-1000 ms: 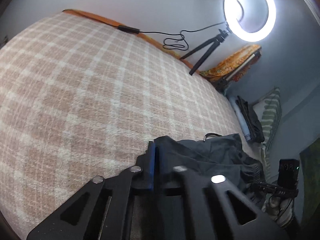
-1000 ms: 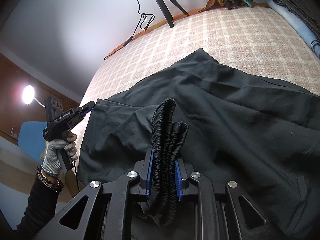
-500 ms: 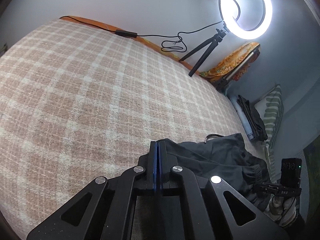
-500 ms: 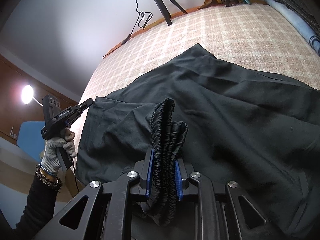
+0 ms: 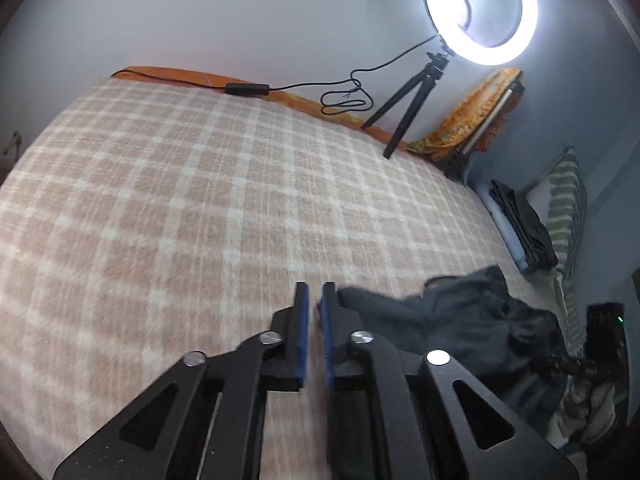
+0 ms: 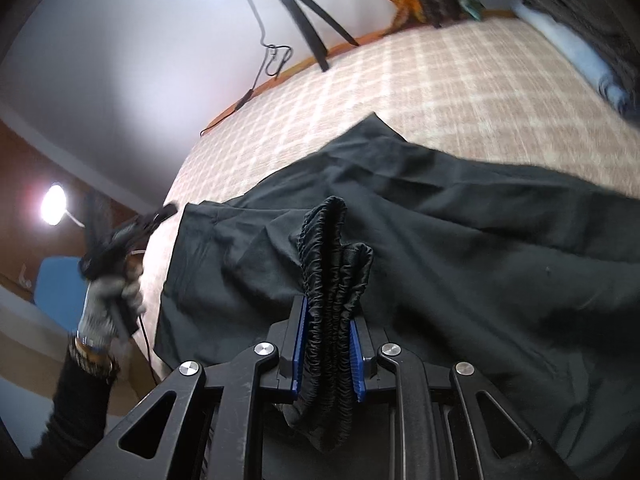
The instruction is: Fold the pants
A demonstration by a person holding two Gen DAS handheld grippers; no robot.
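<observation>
1. The pants (image 6: 460,240) are black, soft cloth, spread out in big wrinkles on the bed (image 5: 180,200).
2. The bed cover is fuzzy, with pink-brown and white squares.
3. The waistband (image 6: 332,280) is a thick, bumpy, stretchy strip, bunched into two humps.
4. Your right gripper (image 6: 327,352) is black metal with blue pads. Its jaws are clenched on the waistband, and the band sticks up out of them.
5. Your left gripper (image 5: 314,340) looks the same. Its jaws are opening, with a thin gap between the blue pads. Nothing is between them. The edge of the pants lies just beside its right finger.
6. The left view shows the whole ring light (image 5: 480,8), round and bright white, on a thin black tripod (image 5: 408,96) at the far edge of the bed. It also shows a striped pillow (image 5: 568,208) and a pile of dark folded clothes (image 5: 520,224).
7. The right view shows your left hand (image 6: 110,296) in a grey knit glove at the bed's edge, a small lamp (image 6: 54,204), and something blue (image 6: 60,280) behind your hand. It is blurry.
</observation>
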